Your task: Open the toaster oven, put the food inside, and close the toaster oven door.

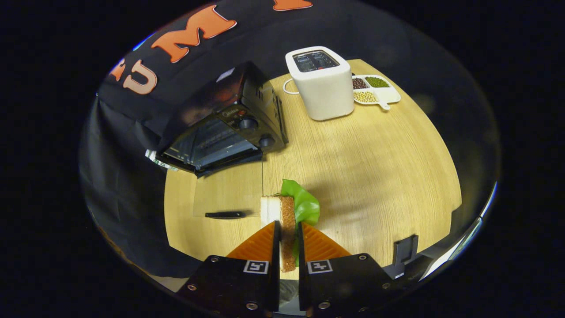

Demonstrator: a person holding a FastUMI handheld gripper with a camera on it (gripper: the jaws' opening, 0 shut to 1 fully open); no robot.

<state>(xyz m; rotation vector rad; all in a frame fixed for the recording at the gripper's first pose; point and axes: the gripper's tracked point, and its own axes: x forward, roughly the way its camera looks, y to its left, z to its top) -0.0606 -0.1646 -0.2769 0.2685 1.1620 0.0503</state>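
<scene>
My gripper (289, 225) is shut on a sandwich (282, 211), with both fingers pressing its sides. The sandwich is white bread with a brown crust, and a green lettuce leaf (304, 203) sticks out of it toward the right finger. It hangs above the round wooden table (375, 176). Beyond the fingers and to the left stands the black toaster oven (225, 128). Its glass door (227, 190) is open and folded down flat toward me. The door's black handle (225, 215) lies just left of the sandwich.
A white pop-up toaster (320, 84) stands at the back of the table. A white divided dish of beans (375, 90) sits right beside it. A black bracket (406, 249) sits at the table's near right edge. Black cloth hangs behind the oven.
</scene>
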